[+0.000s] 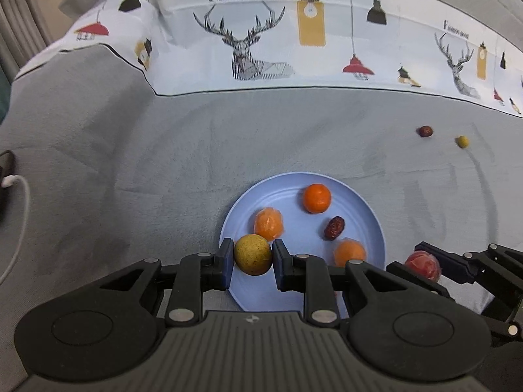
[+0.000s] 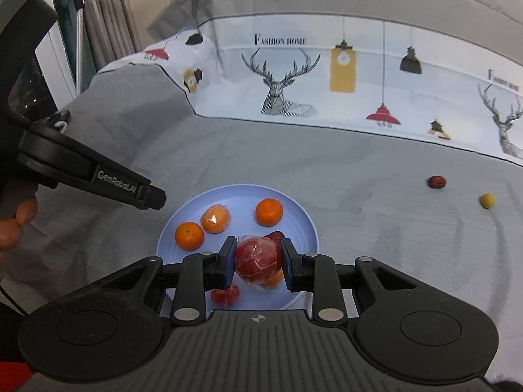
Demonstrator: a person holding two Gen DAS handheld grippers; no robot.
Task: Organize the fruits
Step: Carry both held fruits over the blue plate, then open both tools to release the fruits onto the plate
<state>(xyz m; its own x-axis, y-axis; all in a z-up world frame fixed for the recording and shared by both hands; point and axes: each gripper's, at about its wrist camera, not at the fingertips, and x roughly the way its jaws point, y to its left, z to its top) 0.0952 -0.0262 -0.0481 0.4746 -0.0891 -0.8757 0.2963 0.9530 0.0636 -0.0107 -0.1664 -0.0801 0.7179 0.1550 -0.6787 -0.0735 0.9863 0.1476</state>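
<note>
Left fingers (image 1: 228, 263) pinch the yellow fruit (image 1: 253, 254); right fingers (image 2: 228, 261) pinch the wrapped red fruit (image 2: 258, 259).

Pale-blue plate (image 1: 366, 209), deer-printed white cloth (image 1: 248, 42)

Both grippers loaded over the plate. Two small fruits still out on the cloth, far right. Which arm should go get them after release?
Right, probably. The dark red fruit and small yellow fruit lie right of the blue plate, on the right gripper side. The left gripper holds its yellow-green fruit at the plate's left edge, farther away.
</note>
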